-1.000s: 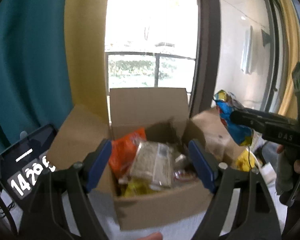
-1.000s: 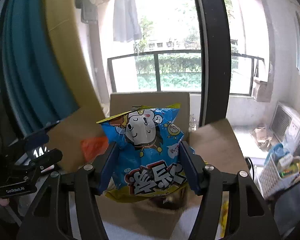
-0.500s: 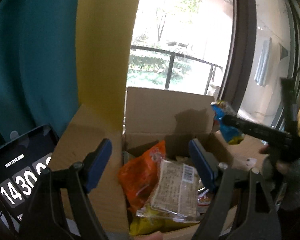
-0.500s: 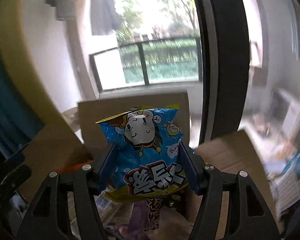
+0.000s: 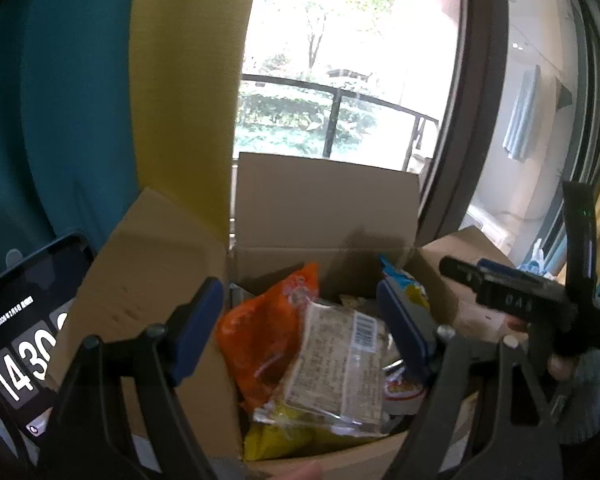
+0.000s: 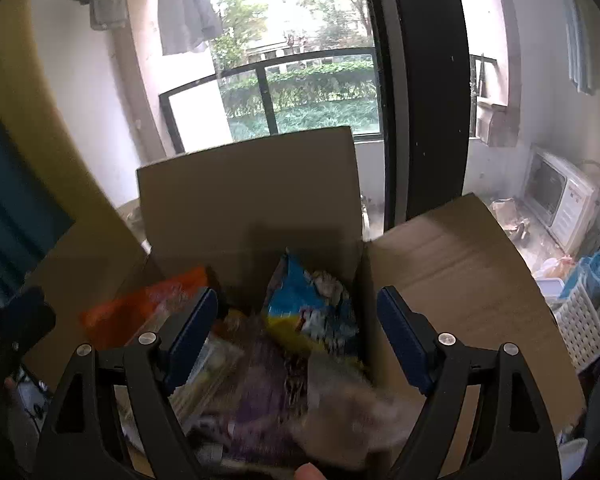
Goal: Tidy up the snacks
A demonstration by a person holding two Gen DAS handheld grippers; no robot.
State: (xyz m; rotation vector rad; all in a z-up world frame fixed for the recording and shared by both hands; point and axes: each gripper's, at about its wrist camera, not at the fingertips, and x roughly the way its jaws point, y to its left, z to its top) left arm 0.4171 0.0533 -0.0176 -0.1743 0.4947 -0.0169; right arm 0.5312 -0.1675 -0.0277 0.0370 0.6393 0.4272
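An open cardboard box [image 5: 324, 208] [image 6: 248, 184] holds several snack packs. The blue cartoon snack bag [image 6: 312, 304] [image 5: 400, 284] lies inside the box at its far right corner, free of any gripper. An orange bag [image 5: 268, 328] [image 6: 140, 308] and a clear wrapped pack [image 5: 340, 356] lie in the box. My right gripper [image 6: 298, 336] is open and empty above the box; its body shows in the left wrist view [image 5: 524, 300]. My left gripper [image 5: 300, 328] is open and empty over the box's near left side.
A phone showing a clock [image 5: 24, 336] stands left of the box. Teal and yellow curtains [image 5: 80, 100] hang behind on the left. A window frame [image 6: 416, 92] is behind the box. White baskets [image 6: 584, 312] sit at the far right.
My right gripper opened and let go of the blue bag, which dropped into the box. The left gripper edged closer over the box.
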